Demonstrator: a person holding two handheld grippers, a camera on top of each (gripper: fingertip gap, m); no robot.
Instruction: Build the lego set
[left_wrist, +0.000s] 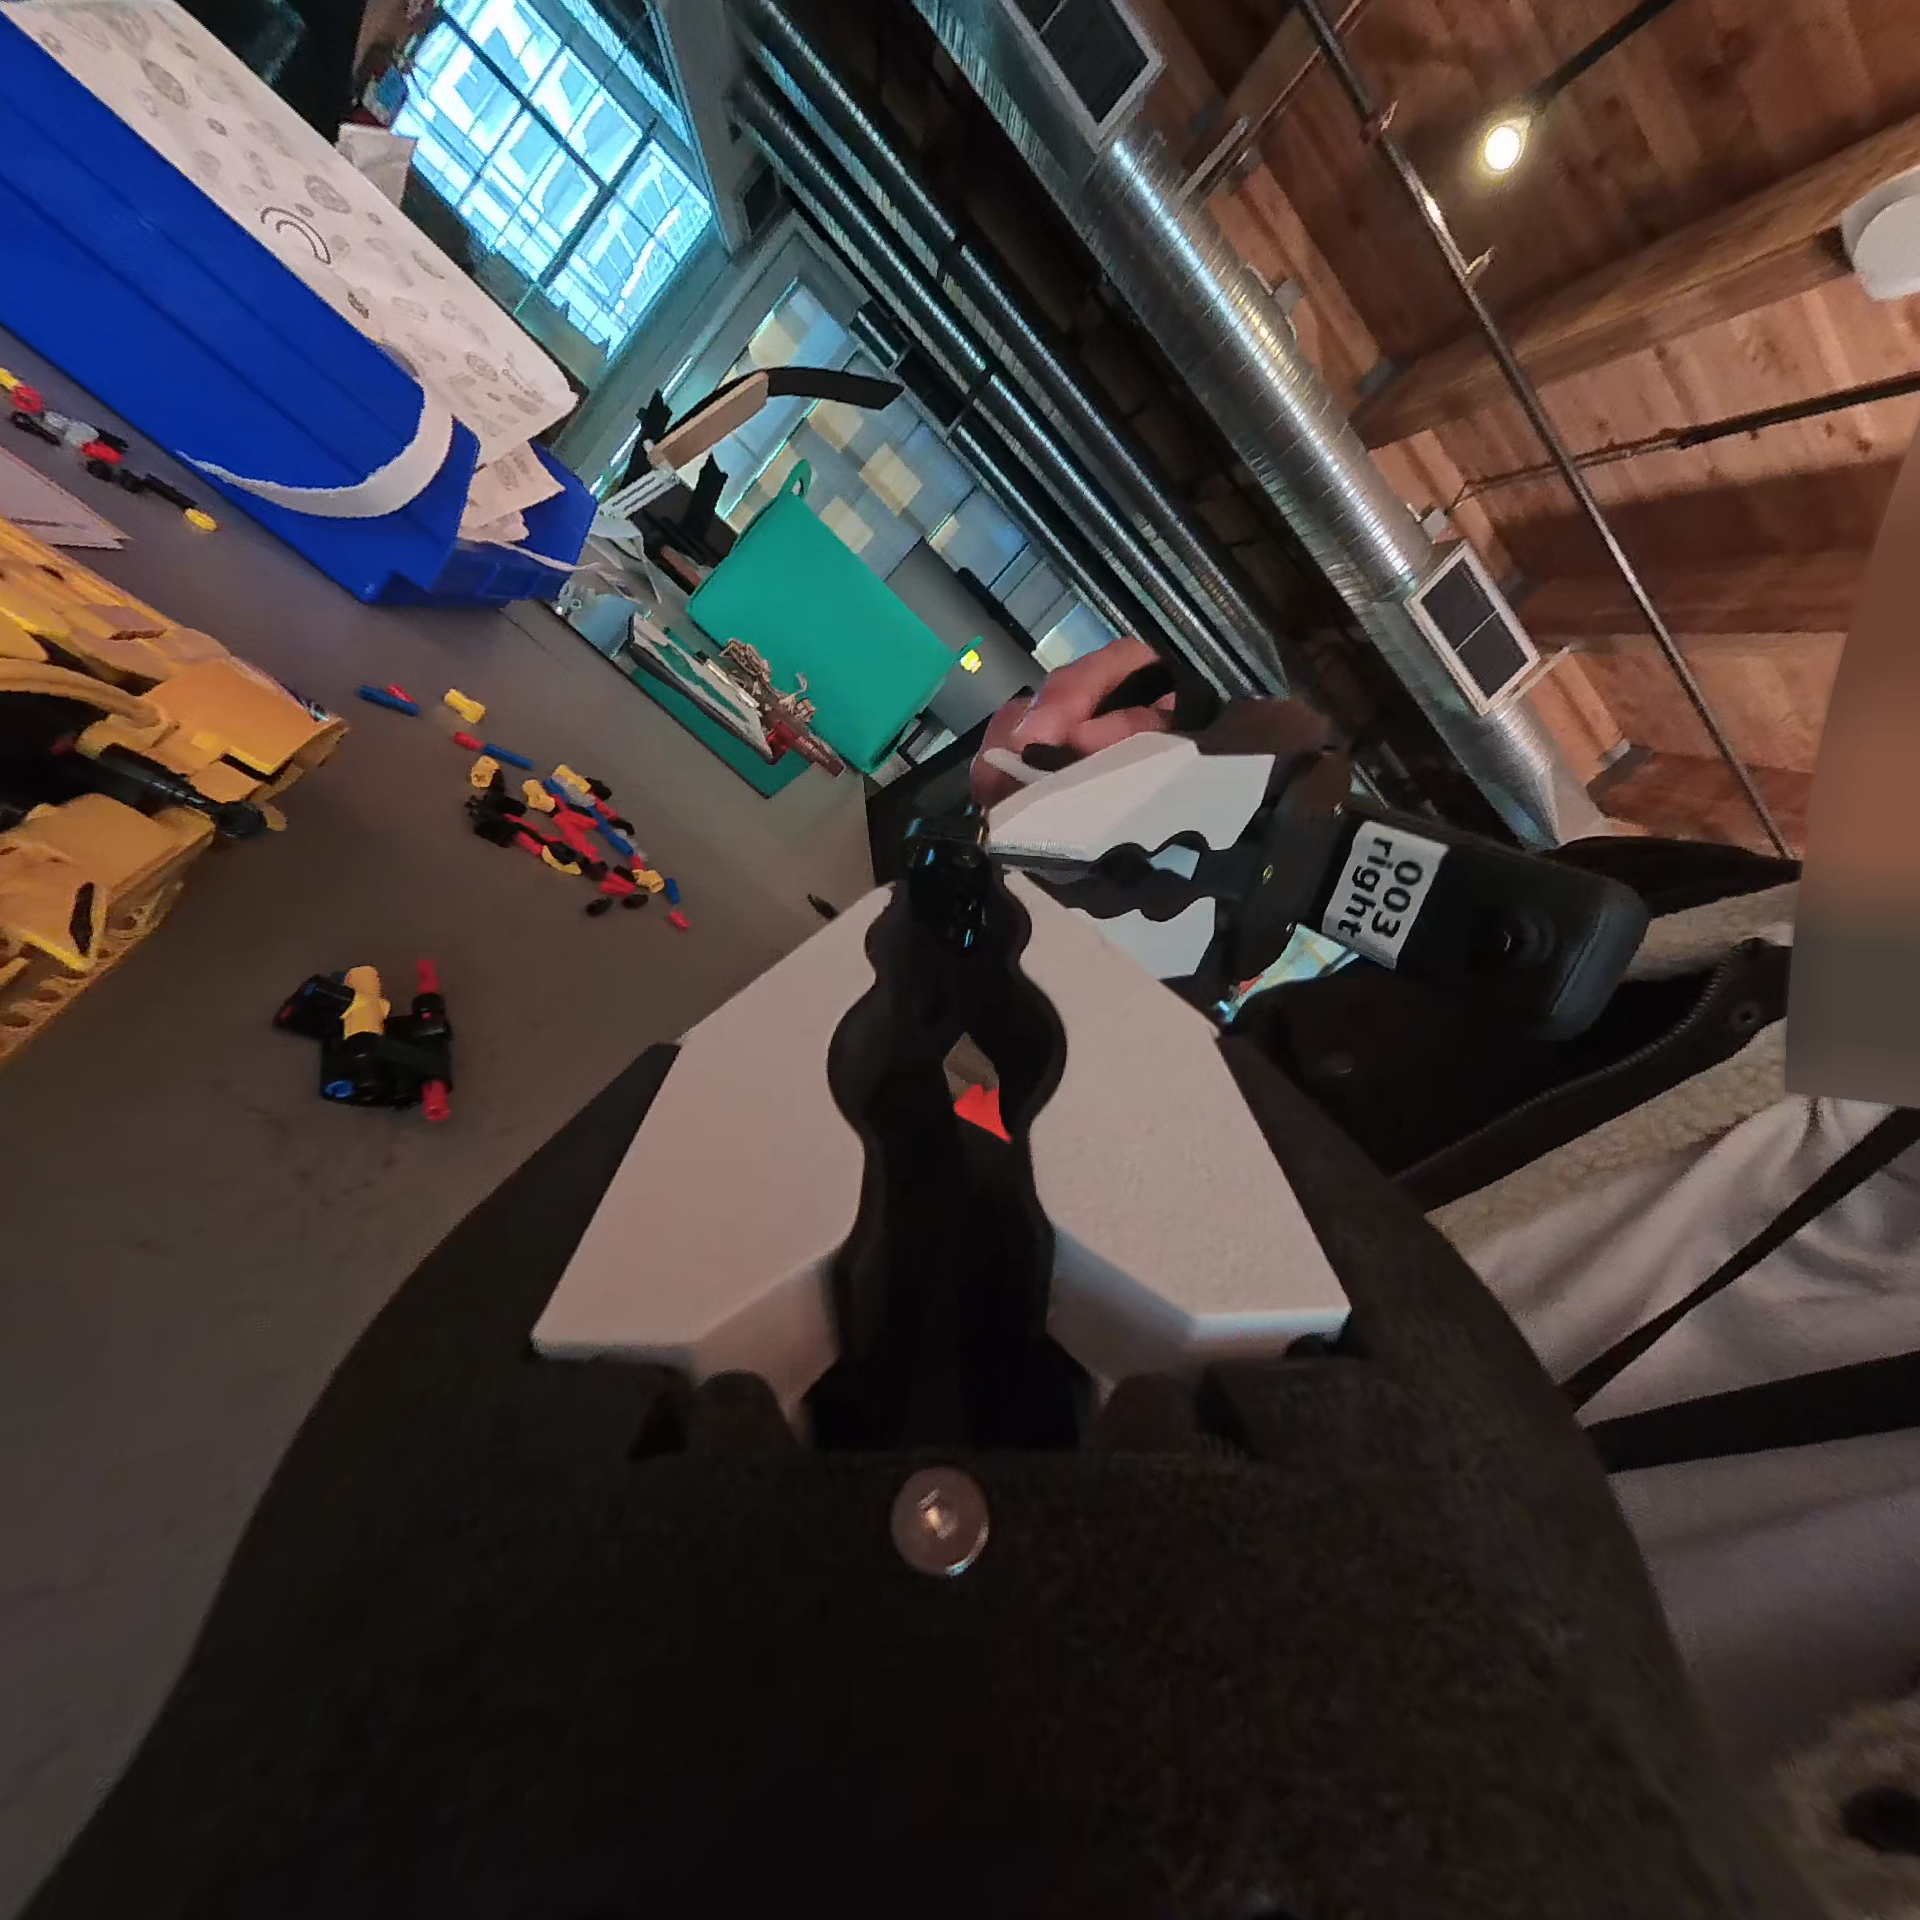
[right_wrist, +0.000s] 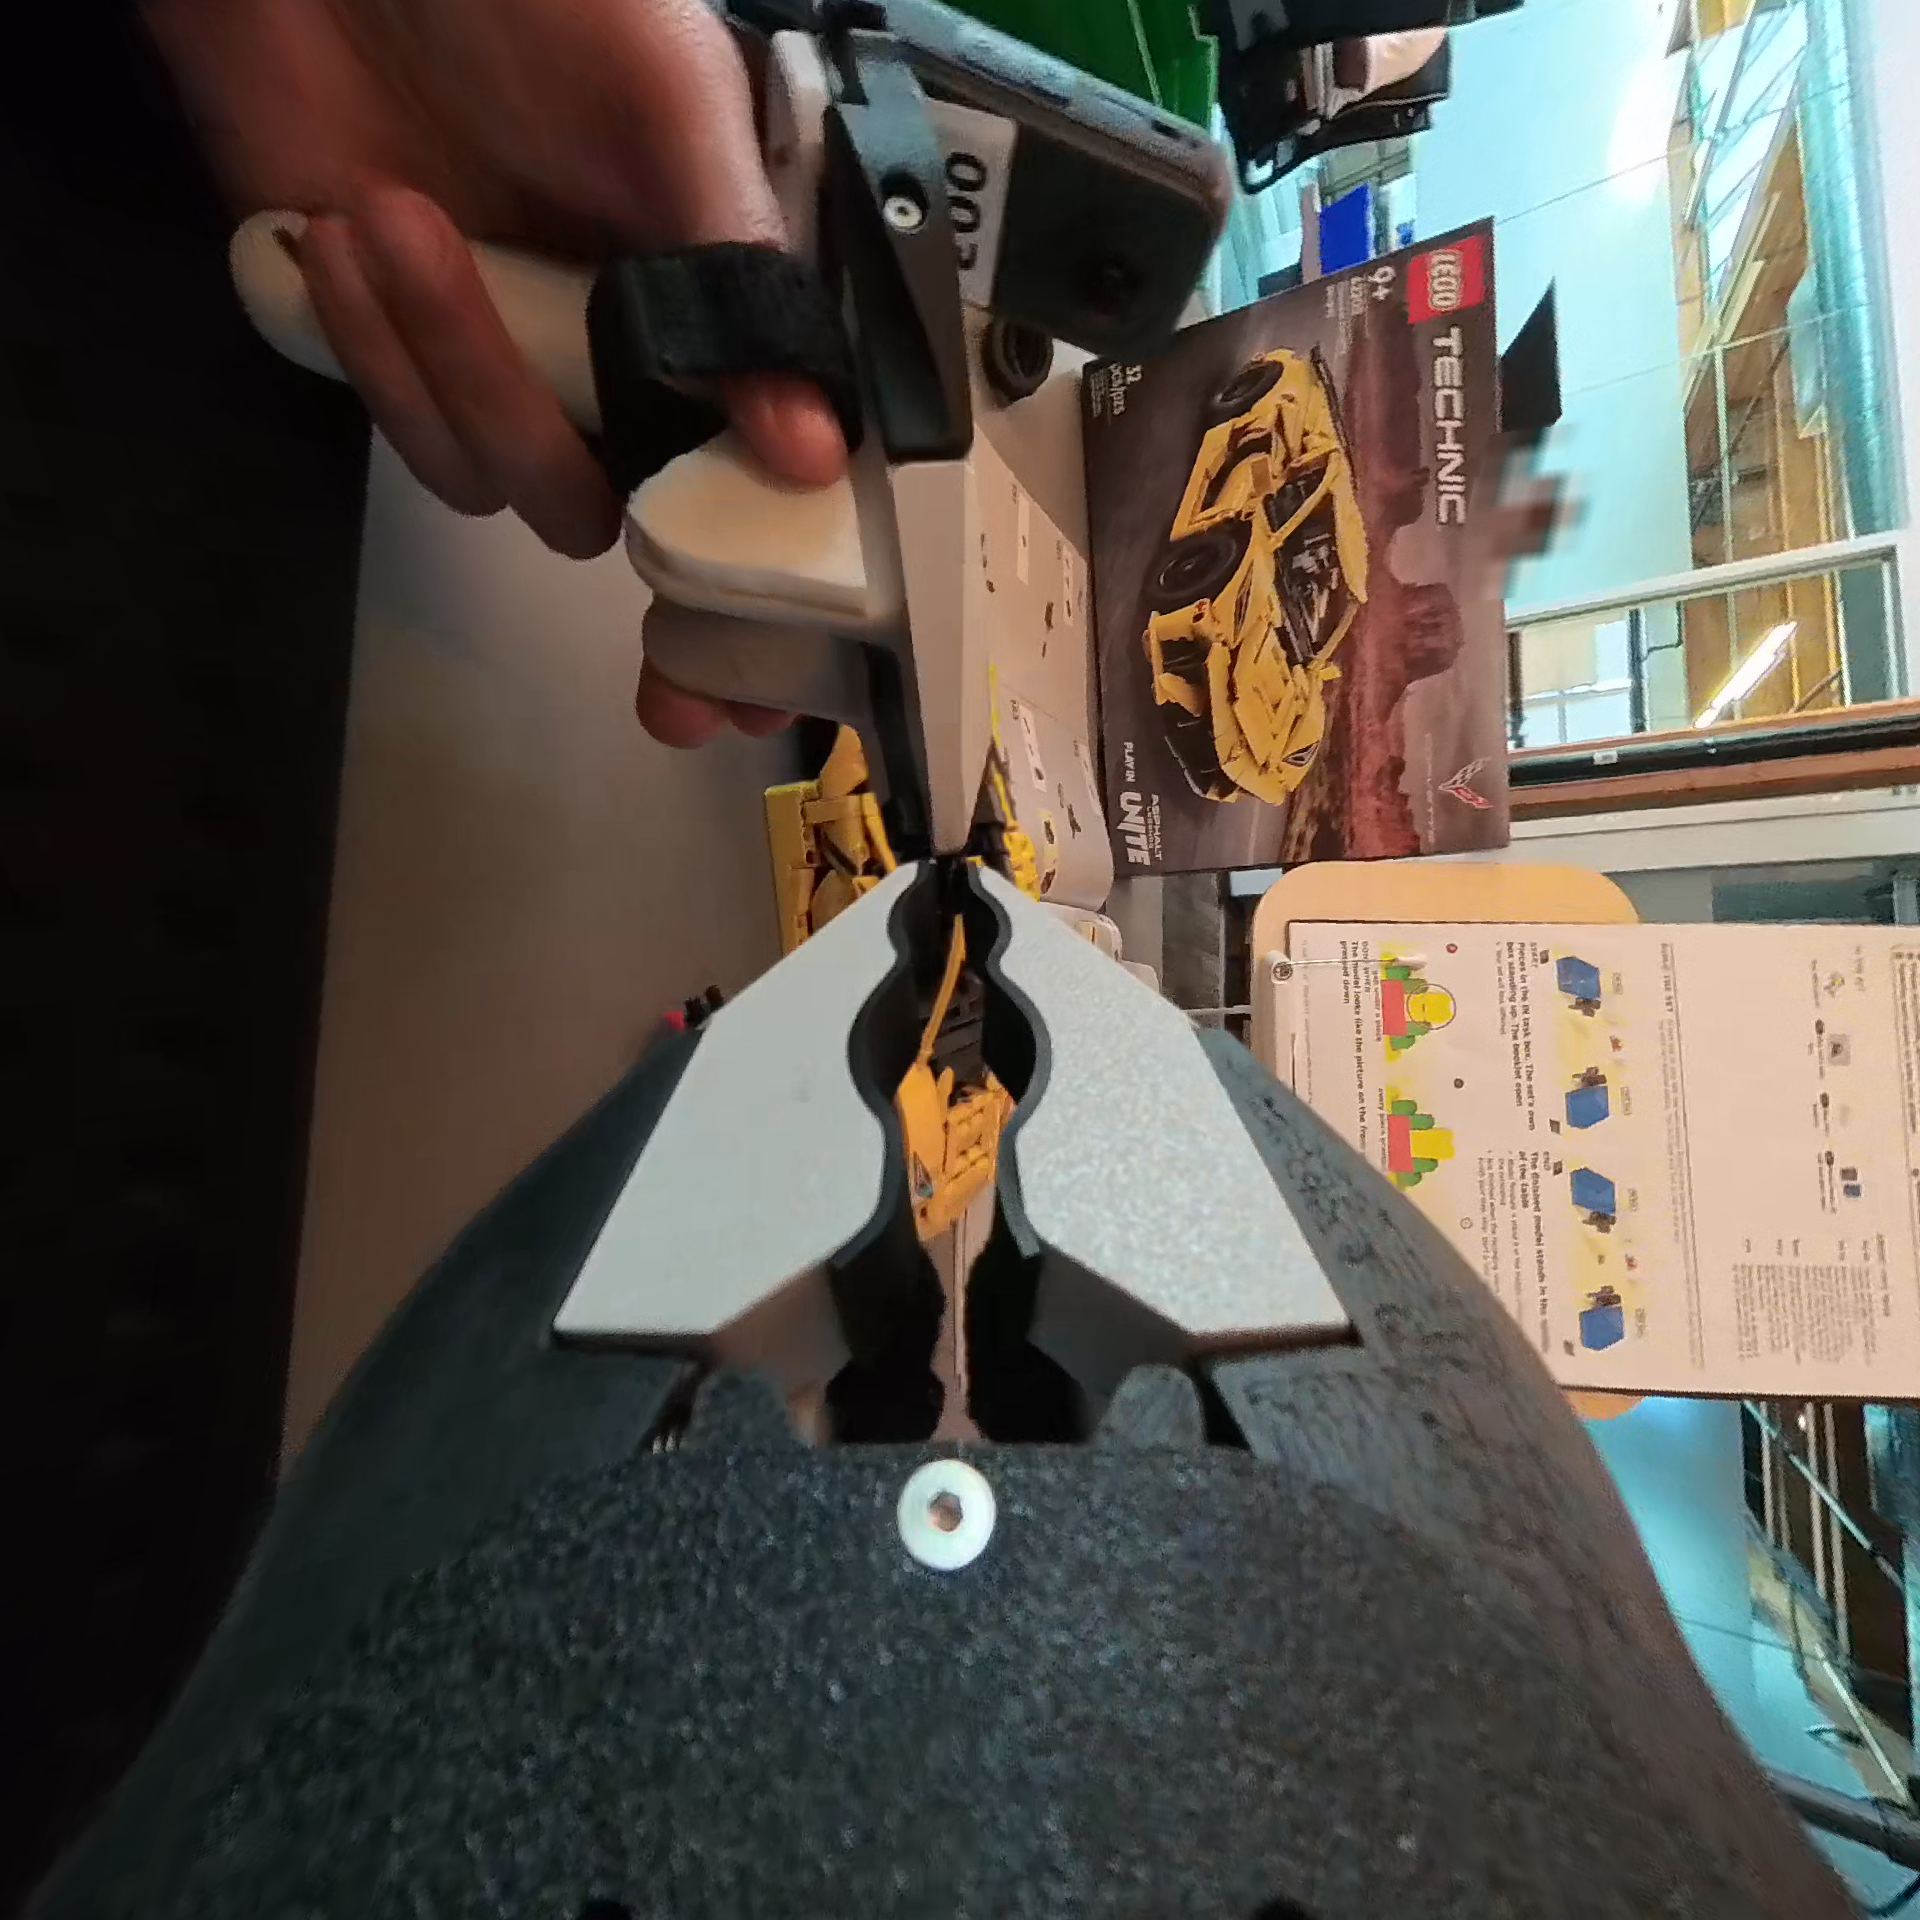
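— What are the two grippers doing?

— They are meeting tip to tip above the near edge of the grey table (left_wrist: 312, 1299). The left gripper (left_wrist: 951, 883) is pinching a small black piece (left_wrist: 948, 896) between its closed fingertips. The right gripper (right_wrist: 948, 871) is reaching in from the side with its jaws nearly together, touching that same piece – whether it is gripping it, I cannot tell.

— And where is the set lying?

— The half-built yellow car (left_wrist: 94, 769) is sitting toward the table's left edge. Loose red, blue, yellow and black pieces (left_wrist: 566, 821) are lying scattered mid-table, with a small black-and-yellow sub-assembly (left_wrist: 369, 1034) nearer. The blue bin (left_wrist: 208, 343) is standing at the far edge – the set's box (right_wrist: 1288, 561) is standing upright behind the car.
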